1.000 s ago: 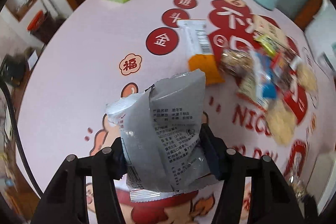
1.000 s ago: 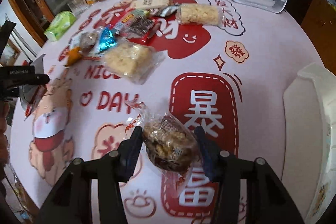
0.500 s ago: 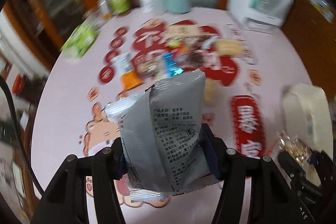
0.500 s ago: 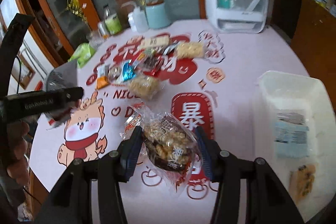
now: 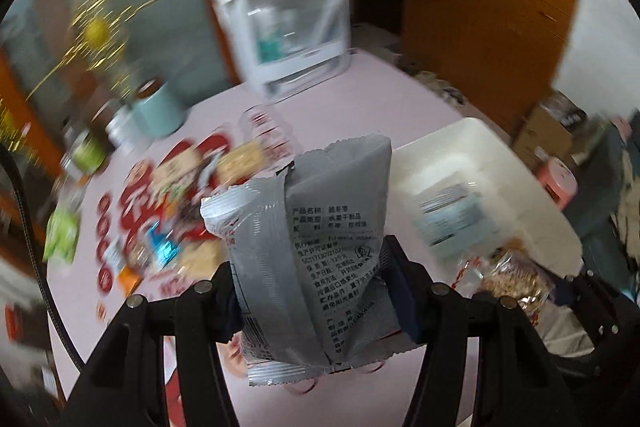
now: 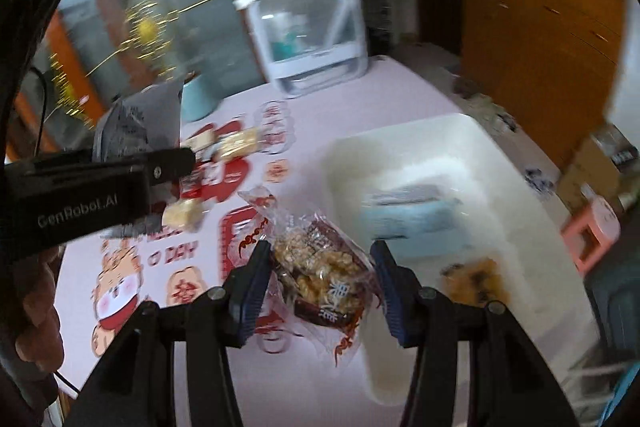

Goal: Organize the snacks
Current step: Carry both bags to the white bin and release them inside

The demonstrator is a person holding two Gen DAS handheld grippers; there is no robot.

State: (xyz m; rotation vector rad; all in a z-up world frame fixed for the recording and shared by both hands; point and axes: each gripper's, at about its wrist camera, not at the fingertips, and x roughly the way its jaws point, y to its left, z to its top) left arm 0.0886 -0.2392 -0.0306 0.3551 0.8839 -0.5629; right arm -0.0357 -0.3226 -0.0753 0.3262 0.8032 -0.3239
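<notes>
From the left wrist, the left gripper [image 5: 314, 301] clamps a grey foil snack packet [image 5: 316, 259] aloft near the white plastic bin [image 5: 516, 183] — from the right wrist, the right gripper [image 6: 320, 279] grips a clear bag of brown crunchy snacks [image 6: 320, 271] beside that bin's rim.

Both tongs now sit higher above the table [image 6: 400, 95] and nearer the white bin [image 6: 516, 195] than a second ago. The left tongs [image 5: 312, 291] swing their grey packet [image 5: 316, 247] from over the snack pile toward it, and the right tongs [image 6: 320, 279] bring their clear nut-brittle packet [image 6: 320, 267] to its near edge.
</notes>
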